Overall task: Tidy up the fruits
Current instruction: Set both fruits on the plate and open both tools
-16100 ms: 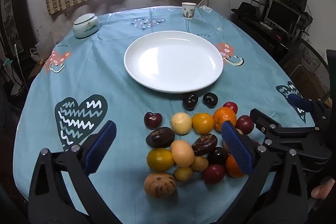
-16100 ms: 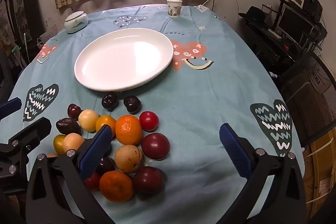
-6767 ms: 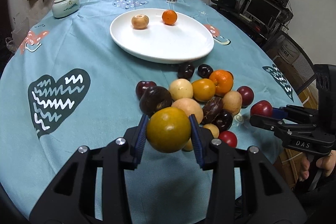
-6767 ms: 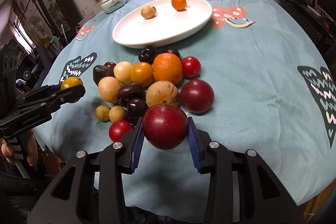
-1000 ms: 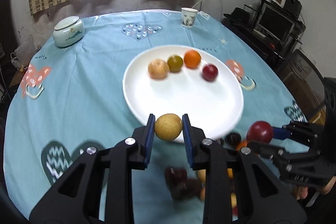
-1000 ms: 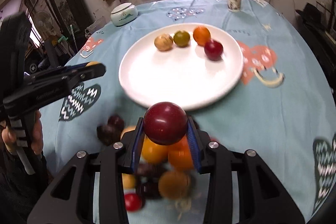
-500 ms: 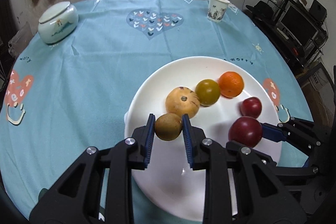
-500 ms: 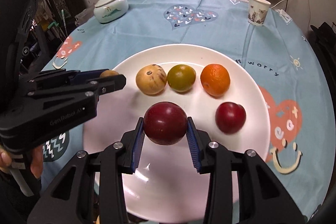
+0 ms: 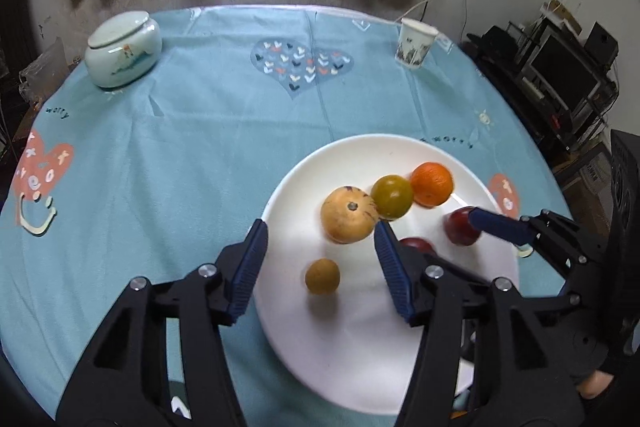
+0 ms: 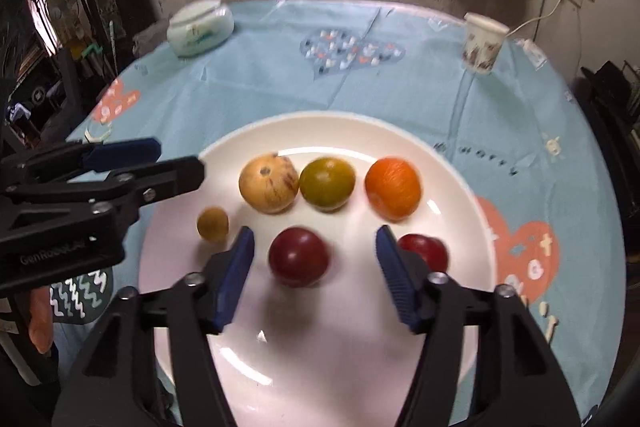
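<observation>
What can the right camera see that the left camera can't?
Only the right wrist view shows the whole big red plum lying free between the open right gripper fingers. Only the left wrist view shows the computer monitor. Both show the white plate, the small brown fruit, the orange, the paper cup and the open left gripper.

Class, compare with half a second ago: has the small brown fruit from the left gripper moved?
Yes. The small brown fruit has left the jaws of the left gripper, now open, and lies on the white plate below the tan striped fruit.
</observation>
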`<action>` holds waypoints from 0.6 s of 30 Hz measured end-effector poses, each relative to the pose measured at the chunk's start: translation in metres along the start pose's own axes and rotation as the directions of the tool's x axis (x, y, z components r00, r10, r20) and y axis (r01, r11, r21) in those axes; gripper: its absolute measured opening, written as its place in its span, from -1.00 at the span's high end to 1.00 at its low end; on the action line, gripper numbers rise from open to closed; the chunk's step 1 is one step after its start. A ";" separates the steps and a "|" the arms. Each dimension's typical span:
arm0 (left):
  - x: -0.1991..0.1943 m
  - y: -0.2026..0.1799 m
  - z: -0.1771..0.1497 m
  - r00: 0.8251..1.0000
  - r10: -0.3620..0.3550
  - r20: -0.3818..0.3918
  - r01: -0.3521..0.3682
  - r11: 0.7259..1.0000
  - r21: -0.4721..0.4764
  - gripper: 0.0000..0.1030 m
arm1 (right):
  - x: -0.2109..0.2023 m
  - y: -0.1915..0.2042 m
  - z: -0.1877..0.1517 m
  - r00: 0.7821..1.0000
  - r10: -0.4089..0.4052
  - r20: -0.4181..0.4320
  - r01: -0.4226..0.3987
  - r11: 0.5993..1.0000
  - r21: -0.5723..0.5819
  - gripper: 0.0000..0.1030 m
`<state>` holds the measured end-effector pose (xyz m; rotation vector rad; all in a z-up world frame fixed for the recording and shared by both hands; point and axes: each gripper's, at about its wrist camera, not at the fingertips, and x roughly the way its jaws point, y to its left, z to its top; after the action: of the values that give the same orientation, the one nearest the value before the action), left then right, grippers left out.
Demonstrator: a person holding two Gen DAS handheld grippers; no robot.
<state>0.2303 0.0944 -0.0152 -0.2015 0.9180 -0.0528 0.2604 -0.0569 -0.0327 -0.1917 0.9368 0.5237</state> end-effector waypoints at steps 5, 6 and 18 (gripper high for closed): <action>-0.048 -0.005 -0.021 0.997 -0.004 0.077 0.002 1.000 0.023 -0.39 | -0.048 -0.014 -0.008 0.998 0.002 0.061 -0.005 0.999 0.045 -0.25; -0.054 -0.006 -0.028 0.996 0.004 0.089 -0.006 1.000 0.030 -0.39 | -0.054 -0.016 -0.012 0.998 0.002 0.066 -0.006 0.998 0.057 -0.25; -0.089 -0.026 -0.137 0.997 0.034 0.075 -0.041 0.995 0.095 -0.47 | -0.115 -0.005 -0.087 0.998 0.043 0.049 -0.047 0.994 0.098 -0.25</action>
<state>0.0688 0.0596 -0.0216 -0.0954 0.8441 -0.0543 0.1457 -0.1342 0.0093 -0.0682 0.9208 0.5197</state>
